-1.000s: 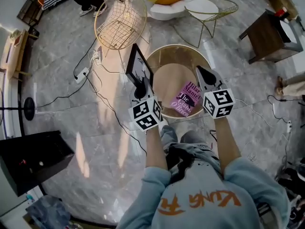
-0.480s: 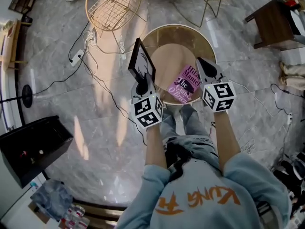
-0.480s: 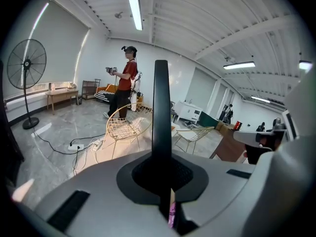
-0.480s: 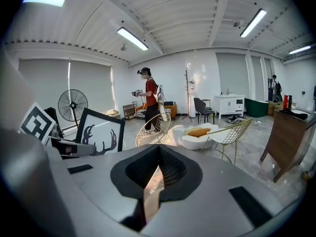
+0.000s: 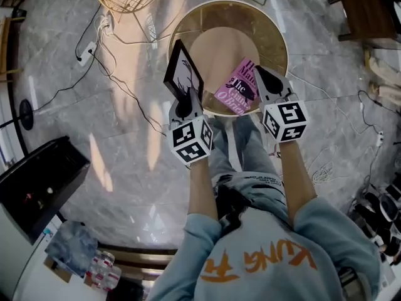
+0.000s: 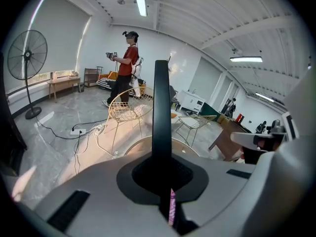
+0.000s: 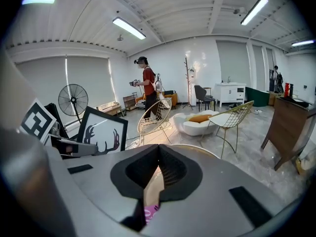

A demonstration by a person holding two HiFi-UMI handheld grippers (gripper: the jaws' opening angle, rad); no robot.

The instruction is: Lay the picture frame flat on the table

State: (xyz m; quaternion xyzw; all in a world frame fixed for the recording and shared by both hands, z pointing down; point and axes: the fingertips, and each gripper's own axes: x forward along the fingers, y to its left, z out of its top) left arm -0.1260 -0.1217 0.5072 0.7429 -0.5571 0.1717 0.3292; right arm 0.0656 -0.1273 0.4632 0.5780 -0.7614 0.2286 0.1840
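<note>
Round table (image 5: 281,36): bare wood is left at 12 o'clock of the book (image 5: 237,89); the picture frame (image 5: 183,77) is best tipped over there and lowered slowly (glass likely). Black border, white print, deer silhouette; held upright over the 9 o'clock rim, clamped by the left gripper (image 5: 185,105). Right gripper (image 5: 259,75) is closed, empty.

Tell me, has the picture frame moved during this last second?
Yes. Held in the left gripper, the picture frame has shifted right, further in over the round table's left rim.
</note>
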